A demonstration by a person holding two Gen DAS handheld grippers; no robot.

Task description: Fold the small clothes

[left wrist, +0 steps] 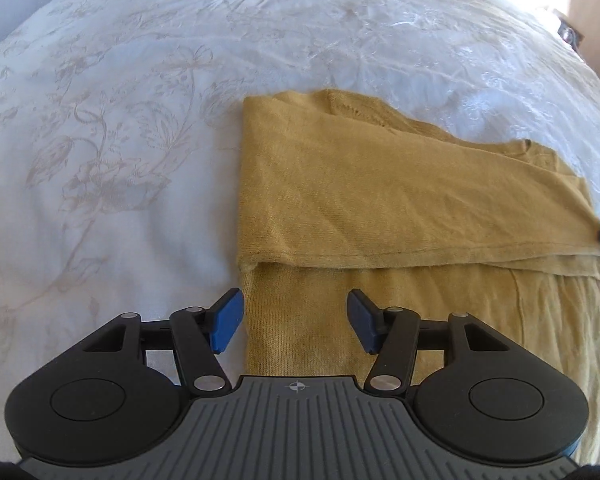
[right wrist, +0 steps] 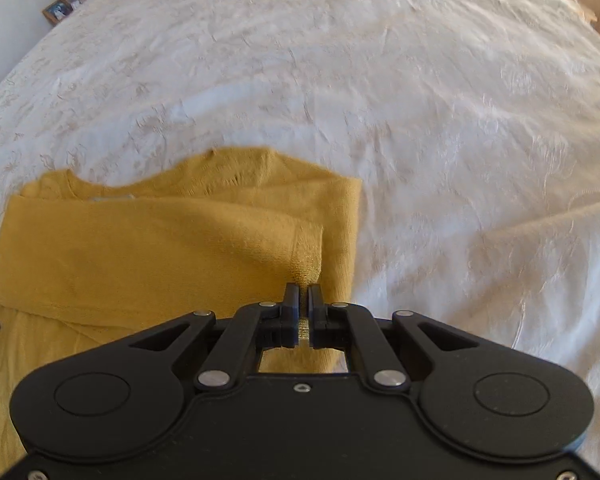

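bedspread [left wrist: 140, 120] white, floral, under everything | yellow sweater [left wrist: 380, 192] lies ahead of my left gripper [left wrist: 296, 320], jaws apart over its hem | my right gripper [right wrist: 303, 296] pinches its sleeve cuff [right wrist: 306, 268]

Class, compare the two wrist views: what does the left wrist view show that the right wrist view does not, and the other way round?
Only the left wrist view shows the left tongs, open with blue pads over the sweater's edge, holding nothing. Only the right wrist view shows the right tongs, shut on the cuff of a sleeve, and picture frames beside the bed. Both show the yellow sweater with a sleeve folded across it, lying on the white floral bedspread.
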